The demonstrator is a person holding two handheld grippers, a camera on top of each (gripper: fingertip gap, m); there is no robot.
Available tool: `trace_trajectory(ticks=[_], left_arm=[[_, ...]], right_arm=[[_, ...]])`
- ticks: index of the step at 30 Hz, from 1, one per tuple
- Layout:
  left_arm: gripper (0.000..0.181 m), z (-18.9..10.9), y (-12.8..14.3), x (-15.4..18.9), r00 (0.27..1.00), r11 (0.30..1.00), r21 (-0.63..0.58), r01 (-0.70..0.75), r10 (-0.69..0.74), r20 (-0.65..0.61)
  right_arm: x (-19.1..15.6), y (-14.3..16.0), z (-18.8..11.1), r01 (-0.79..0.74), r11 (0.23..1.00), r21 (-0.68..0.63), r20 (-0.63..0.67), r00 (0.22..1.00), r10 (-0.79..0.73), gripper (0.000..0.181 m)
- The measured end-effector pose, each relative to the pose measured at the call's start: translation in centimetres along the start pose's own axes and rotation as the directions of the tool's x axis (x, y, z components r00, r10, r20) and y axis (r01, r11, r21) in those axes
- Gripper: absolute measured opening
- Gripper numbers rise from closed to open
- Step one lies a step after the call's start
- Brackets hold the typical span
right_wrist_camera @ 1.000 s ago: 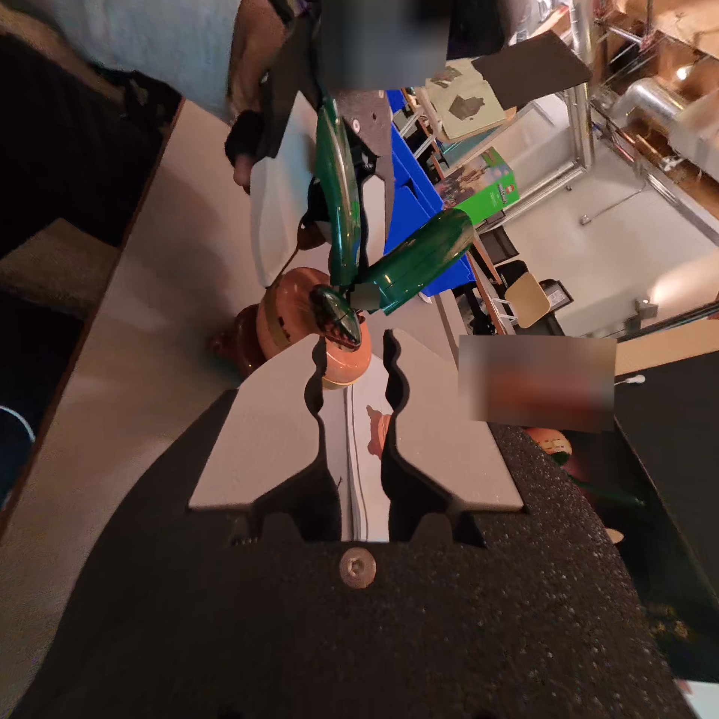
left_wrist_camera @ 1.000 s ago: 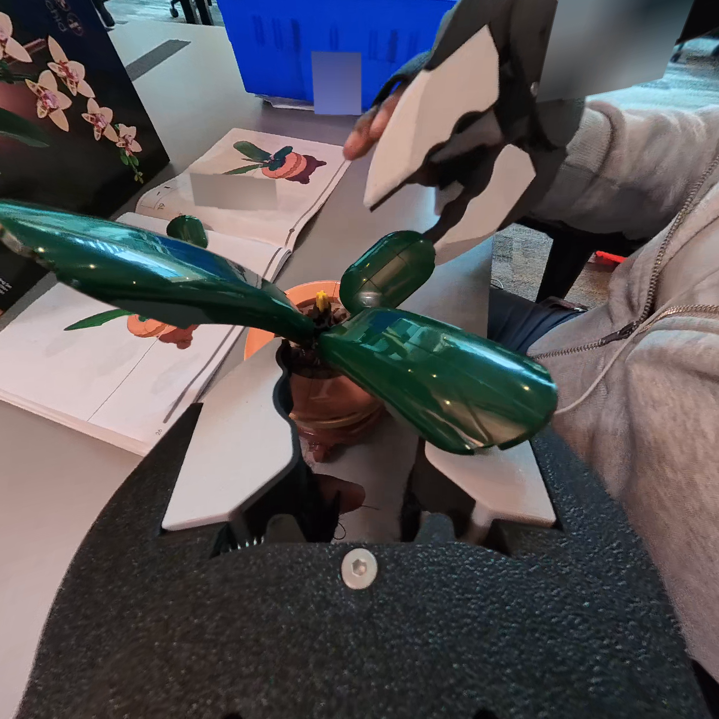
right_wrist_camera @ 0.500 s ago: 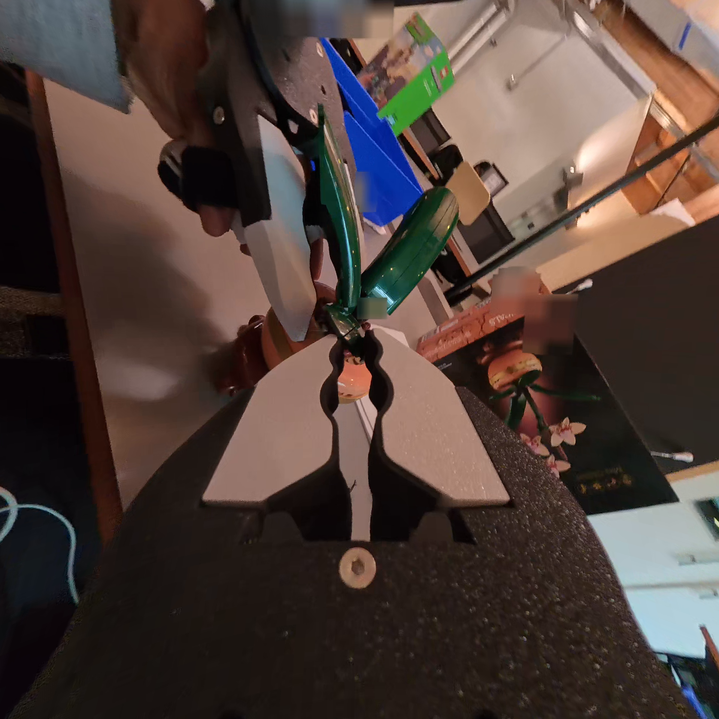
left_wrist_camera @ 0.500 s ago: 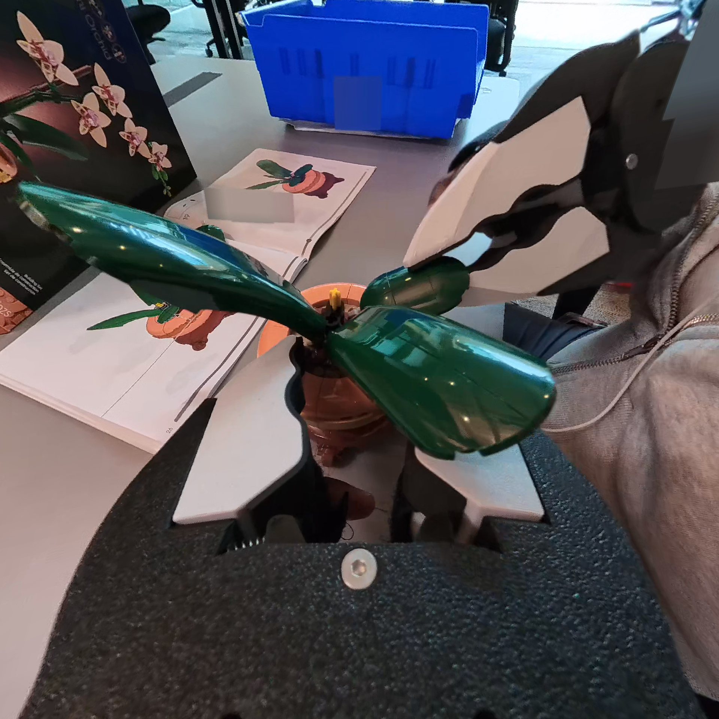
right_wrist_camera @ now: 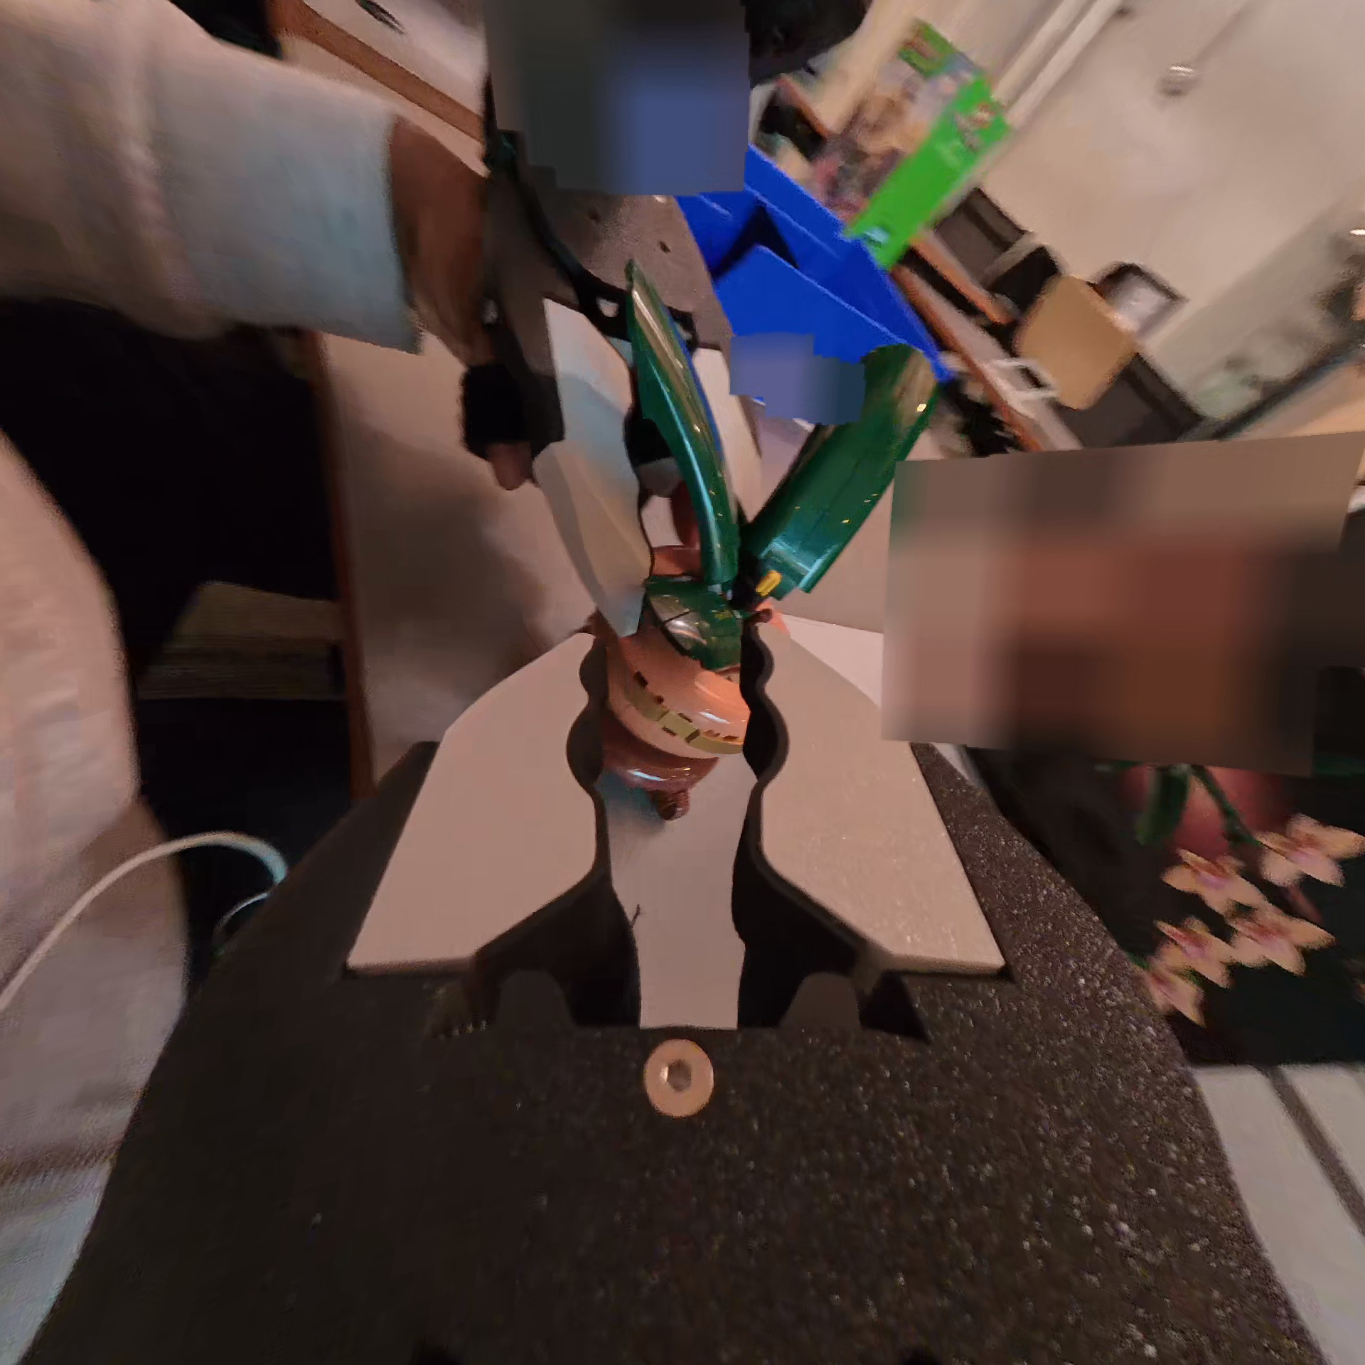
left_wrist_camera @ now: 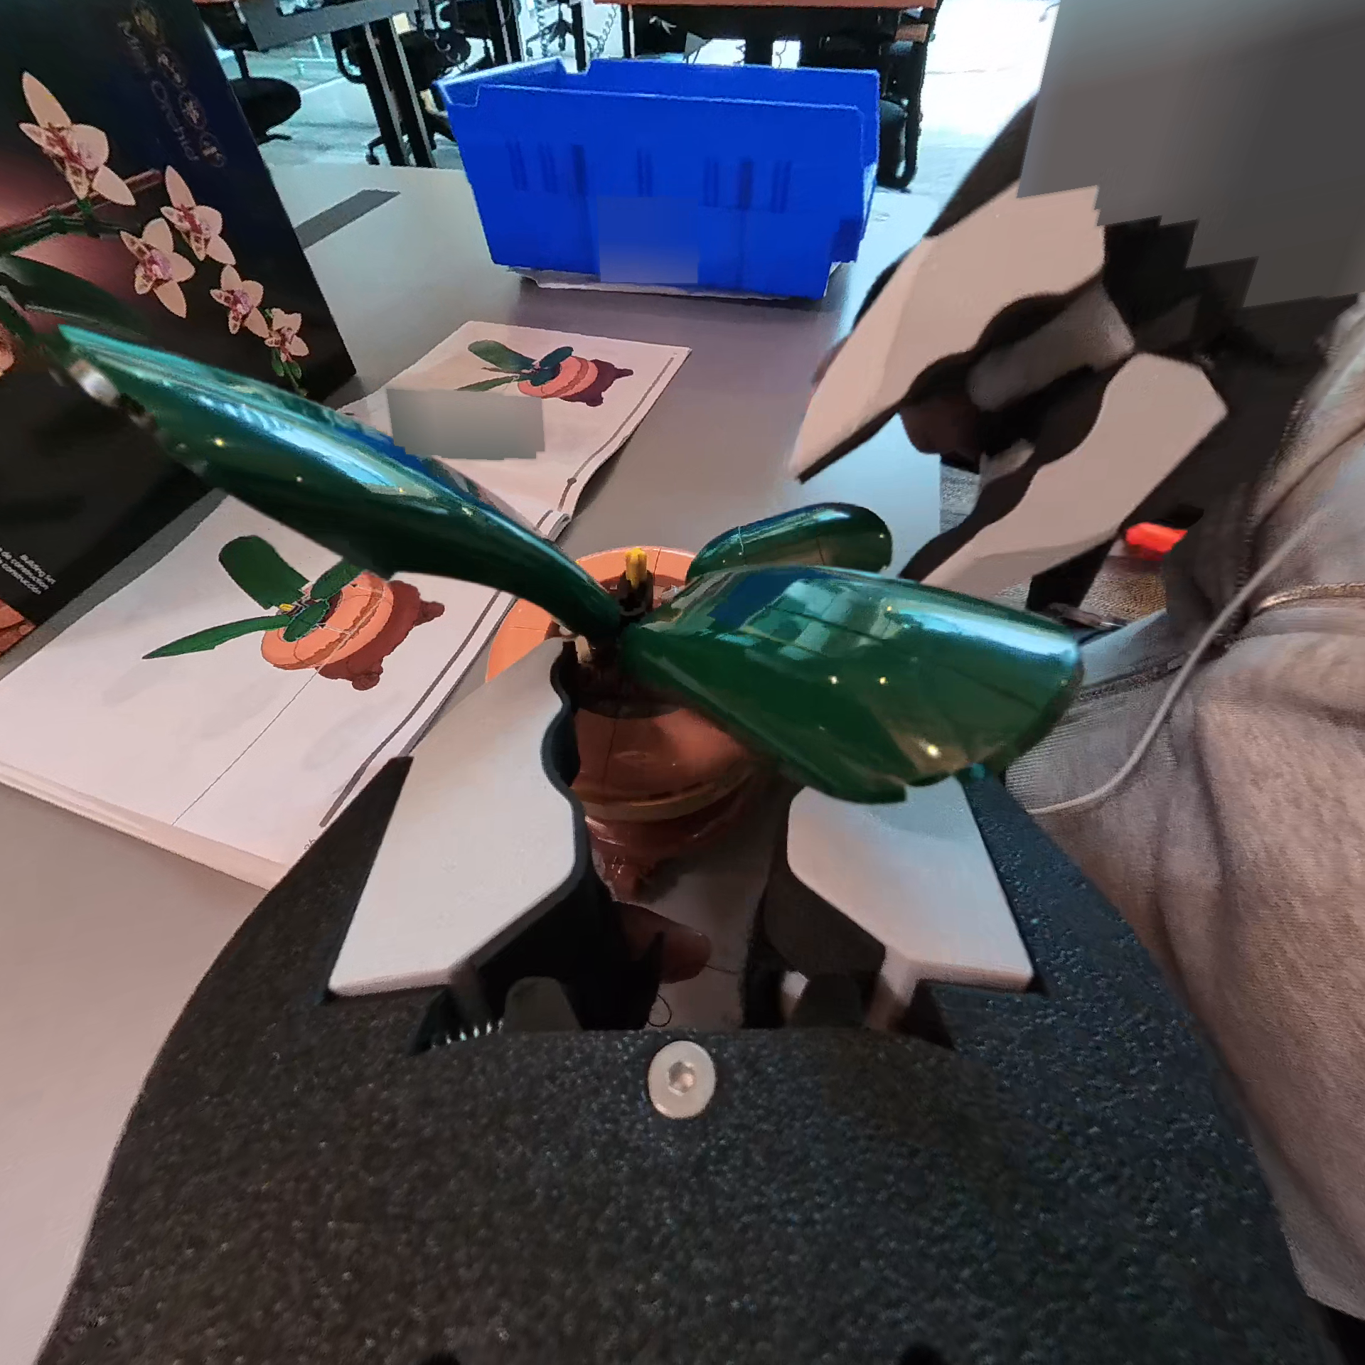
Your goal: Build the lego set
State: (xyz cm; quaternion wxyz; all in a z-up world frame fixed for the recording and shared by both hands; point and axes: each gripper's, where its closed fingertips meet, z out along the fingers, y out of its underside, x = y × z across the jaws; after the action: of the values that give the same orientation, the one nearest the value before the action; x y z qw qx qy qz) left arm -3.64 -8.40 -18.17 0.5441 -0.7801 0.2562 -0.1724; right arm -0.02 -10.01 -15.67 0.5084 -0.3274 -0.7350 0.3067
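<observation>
We see a blue bin [left_wrist_camera: 665, 185] at the table's [left_wrist_camera: 414, 236] far side, office chairs [left_wrist_camera: 258, 96] beyond it, and a green box [right_wrist_camera: 931, 148] farther off in the room

Grey table [left_wrist_camera: 414, 244] carries an open instruction booklet [left_wrist_camera: 185, 709] (two-page spread), blue bin [left_wrist_camera: 665, 185], set box [left_wrist_camera: 111, 295].

Pot [left_wrist_camera: 650, 761] between left gripper [left_wrist_camera: 668, 746] jaws; booklet [left_wrist_camera: 244, 665] on bench [left_wrist_camera: 739, 384] to its left, box [left_wrist_camera: 111, 295] beyond, bin [left_wrist_camera: 665, 170] behind, right gripper [left_wrist_camera: 871, 517] right.
</observation>
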Motion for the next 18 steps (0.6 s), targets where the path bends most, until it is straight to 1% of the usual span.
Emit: trace_trajectory(ticks=[1, 3, 4, 5, 7, 8, 10, 12, 13, 15, 16, 18], left_arm=[[0.054, -0.1, 0.0, 0.1, 1.000, 1.000, 0.007, -0.001, 0.001, -0.015], [0.061, -0.5, 0.0, 0.3, 1.000, 1.000, 0.019, -0.002, 0.003, -0.031], [0.065, -0.9, -0.2, 0.4, 0.999, 1.000, 0.028, 0.003, -0.002, -0.033], [0.067, -1.3, -0.4, 0.4, 1.000, 0.999, 0.042, 0.012, -0.011, -0.030], [0.069, -2.1, -0.4, 0.2, 0.999, 0.998, 0.041, 0.036, -0.037, 0.001], [0.070, -2.2, 0.0, 0.0, 0.999, 0.999, 0.017, 0.045, -0.046, 0.019], [0.074, -2.0, 1.2, -0.1, 0.997, 0.998, -0.038, 0.058, -0.056, 0.043], [0.076, -1.4, 1.8, -0.6, 0.995, 0.996, -0.052, 0.073, -0.069, 0.066], [0.071, -1.2, 2.0, -0.8, 0.995, 0.995, -0.061, 0.083, -0.079, 0.063], [0.072, -0.7, 2.4, -1.0, 0.995, 0.993, -0.068, 0.093, -0.091, 0.037], [0.073, -0.5, 2.3, -1.1, 0.996, 0.994, -0.060, 0.093, -0.092, 0.022], [0.072, -0.4, 2.3, -1.4, 0.996, 0.994, -0.051, 0.093, -0.093, 0.000]], right_arm=[[0.1, 0.1, -0.5, -0.022, 0.999, 0.026, 0.078, 0.997, 0.020, 0.034], [1.6, 0.4, -1.3, -0.090, 0.993, 0.071, 0.172, 0.982, 0.077, 0.029], [2.1, 0.6, -1.5, -0.139, 0.986, 0.097, 0.247, 0.963, 0.112, 0.027], [2.7, 0.9, -1.4, -0.206, 0.973, 0.102, 0.312, 0.935, 0.166, 0.024], [3.2, 2.3, -0.5, -0.304, 0.950, 0.064, 0.437, 0.865, 0.247, 0.024], [3.6, 3.4, 0.4, -0.328, 0.944, 0.032, 0.448, 0.849, 0.280, 0.024], [4.4, 5.4, 2.4, -0.364, 0.931, -0.028, 0.409, 0.846, 0.343, 0.025], [4.0, 6.2, 3.3, -0.373, 0.926, -0.058, 0.411, 0.837, 0.362, 0.024], [3.7, 6.1, 3.4, -0.365, 0.929, -0.057, 0.417, 0.837, 0.354, 0.020], [3.4, 6.2, 3.3, -0.349, 0.935, -0.069, 0.394, 0.851, 0.347, 0.013], [3.0, 6.2, 3.1, -0.344, 0.936, -0.080, 0.402, 0.848, 0.346, 0.011], [1.7, 6.2, 2.1, -0.320, 0.940, -0.115, 0.482, 0.810, 0.335, 0.018]])
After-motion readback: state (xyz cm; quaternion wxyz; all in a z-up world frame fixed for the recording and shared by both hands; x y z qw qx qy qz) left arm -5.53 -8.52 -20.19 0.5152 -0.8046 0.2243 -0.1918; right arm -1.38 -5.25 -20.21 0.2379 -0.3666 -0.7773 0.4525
